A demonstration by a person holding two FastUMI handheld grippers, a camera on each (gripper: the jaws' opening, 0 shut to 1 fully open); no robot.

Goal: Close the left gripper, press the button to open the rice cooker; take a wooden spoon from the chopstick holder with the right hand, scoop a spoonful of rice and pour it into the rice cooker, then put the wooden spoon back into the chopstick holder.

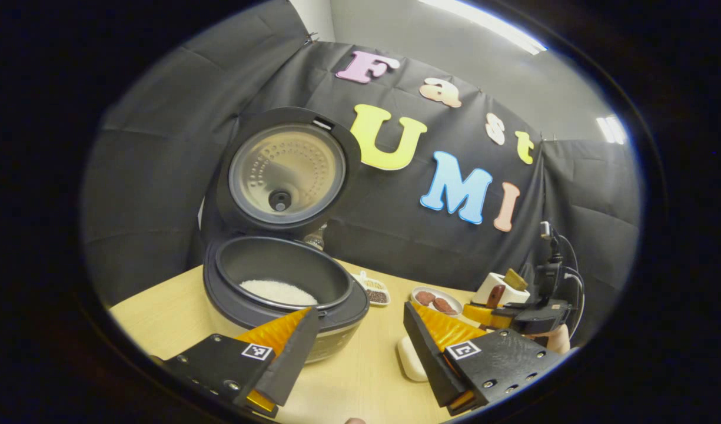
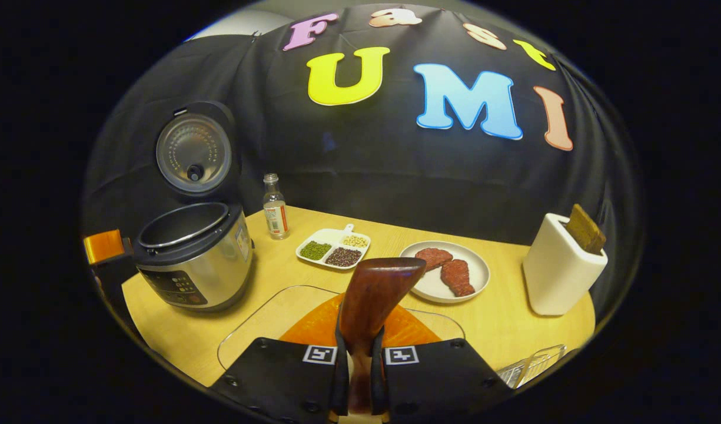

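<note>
Wooden spoon (image 2: 372, 294) held tight by right tool (image 2: 360, 377). Left tool (image 1: 360, 353) held wide near open rice cooker (image 1: 283, 288). Chopstick holder (image 2: 563, 265) easily knocked over if spoon pushed in crooked.

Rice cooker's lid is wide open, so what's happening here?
A person is working with two hand-held claws at a wooden table. The rice cooker stands with its lid up, and the left gripper view shows white rice inside its pot. The left claw hangs open just in front of the cooker. The right claw is shut on the wooden spoon, holding it above the table. The white chopstick holder stands off to the right, near a plate.
</note>
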